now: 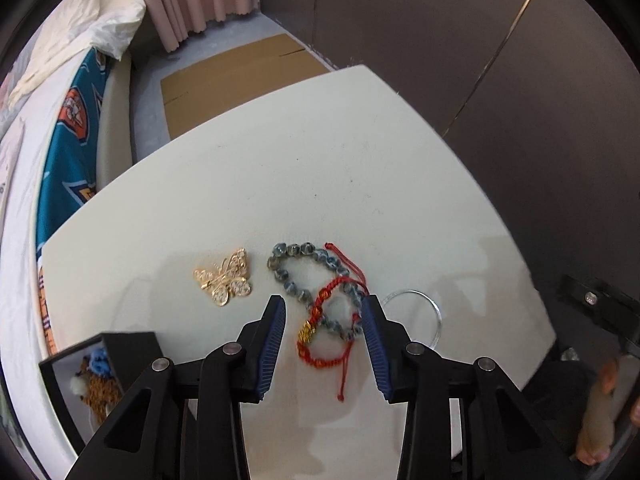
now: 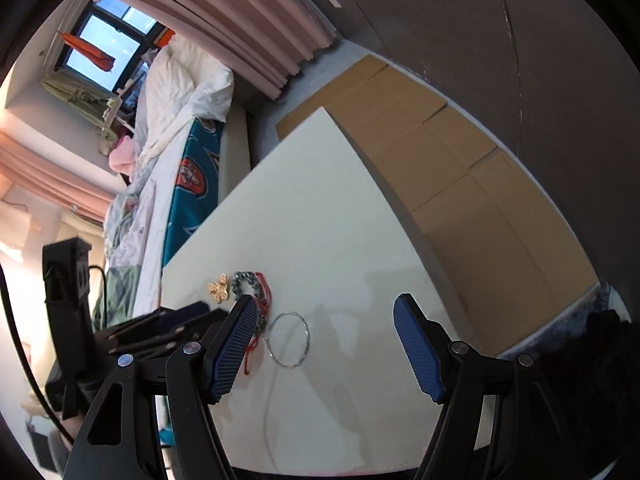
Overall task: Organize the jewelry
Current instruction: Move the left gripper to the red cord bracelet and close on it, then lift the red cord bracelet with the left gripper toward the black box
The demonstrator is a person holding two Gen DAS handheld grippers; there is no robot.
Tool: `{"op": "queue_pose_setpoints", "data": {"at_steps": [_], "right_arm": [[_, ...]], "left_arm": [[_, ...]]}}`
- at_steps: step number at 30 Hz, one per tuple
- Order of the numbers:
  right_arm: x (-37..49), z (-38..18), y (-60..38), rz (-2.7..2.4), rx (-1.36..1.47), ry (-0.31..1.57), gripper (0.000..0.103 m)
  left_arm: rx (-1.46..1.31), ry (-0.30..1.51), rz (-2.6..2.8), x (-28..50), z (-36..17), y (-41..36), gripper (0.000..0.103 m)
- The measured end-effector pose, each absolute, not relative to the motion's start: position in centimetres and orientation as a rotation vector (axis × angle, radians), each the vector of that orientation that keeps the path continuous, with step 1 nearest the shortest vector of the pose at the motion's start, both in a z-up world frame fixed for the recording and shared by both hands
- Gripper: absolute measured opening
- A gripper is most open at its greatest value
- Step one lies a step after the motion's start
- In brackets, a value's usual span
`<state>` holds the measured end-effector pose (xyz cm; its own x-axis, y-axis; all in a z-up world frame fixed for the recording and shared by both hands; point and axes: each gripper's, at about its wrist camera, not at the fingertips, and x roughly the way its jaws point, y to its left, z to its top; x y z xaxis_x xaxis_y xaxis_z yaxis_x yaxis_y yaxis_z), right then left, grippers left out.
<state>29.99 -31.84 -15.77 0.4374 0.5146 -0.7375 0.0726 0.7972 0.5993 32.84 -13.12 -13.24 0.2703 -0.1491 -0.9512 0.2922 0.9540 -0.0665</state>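
Left wrist view: left gripper [image 1: 324, 312] fills the lower centre of the frame, jaws spread wide, nothing between the pads in contact. Blue ribbed pads [image 1: 273, 344] sit either side of a red cord bracelet [image 1: 326, 340] with a small gold charm; whether the pads touch the cord cannot be told. The cord lies tangled over a grey-blue bead bracelet [image 1: 308, 276], just above centre-bottom. Right of these, partly behind the right finger, a clear thin bangle [image 1: 432, 308] lies flat on the white table [image 1: 320, 160]. Left of the beads, apart from them, a gold butterfly brooch [image 1: 226, 276]. Lower left corner: an open black jewelry box [image 1: 120, 344] holding blue, white and gold-brown pieces, contents blurred.

Right wrist view: right gripper [image 2: 324, 312] at bottom of frame, jaws wide apart, empty, hanging over the table. Just beyond its left finger, slightly left of centre, the bangle [image 2: 290, 340] lies flat; the red cord [image 2: 252, 354] trails beside it. Further up-left, beads [image 2: 246, 282] and brooch [image 2: 219, 288] close together. The left gripper's black body [image 2: 160, 328] enters from the left edge.

Far field: brown cardboard sheets [image 2: 460, 200] on the floor at right, a bed with white duvet [image 2: 176, 92] upper left, pink curtain [image 2: 248, 20] along the top.
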Motion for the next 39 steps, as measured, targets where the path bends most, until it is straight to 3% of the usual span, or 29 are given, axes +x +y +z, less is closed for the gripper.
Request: {"op": "queue_pose_setpoints", "data": {"at_steps": [3, 5, 9, 23, 39], "right_arm": [[30.1, -16.2, -32.0, 0.317, 0.635, 1.109, 0.071], [30.1, -16.3, -32.1, 0.312, 0.634, 1.114, 0.071], [30.2, -16.4, -32.1, 0.313, 0.637, 1.118, 0.071], [30.9, -16.6, -29.0, 0.343, 0.592, 1.14, 0.071], [31.3, -16.0, -26.4, 0.349, 0.515, 1.154, 0.071]], "left_arm": [[0.141, 1.288, -0.294, 33.2, -14.2, -13.4, 0.04], [0.15, 1.306, -0.285, 33.4, -14.9, -13.4, 0.024], [0.12, 1.309, -0.283, 33.4, -15.5, -12.8, 0.01], [0.042, 1.285, -0.386, 31.6, -12.6, -11.5, 0.009], [0.051, 1.378, -0.387, 31.3, -15.9, -10.1, 0.009]]}}
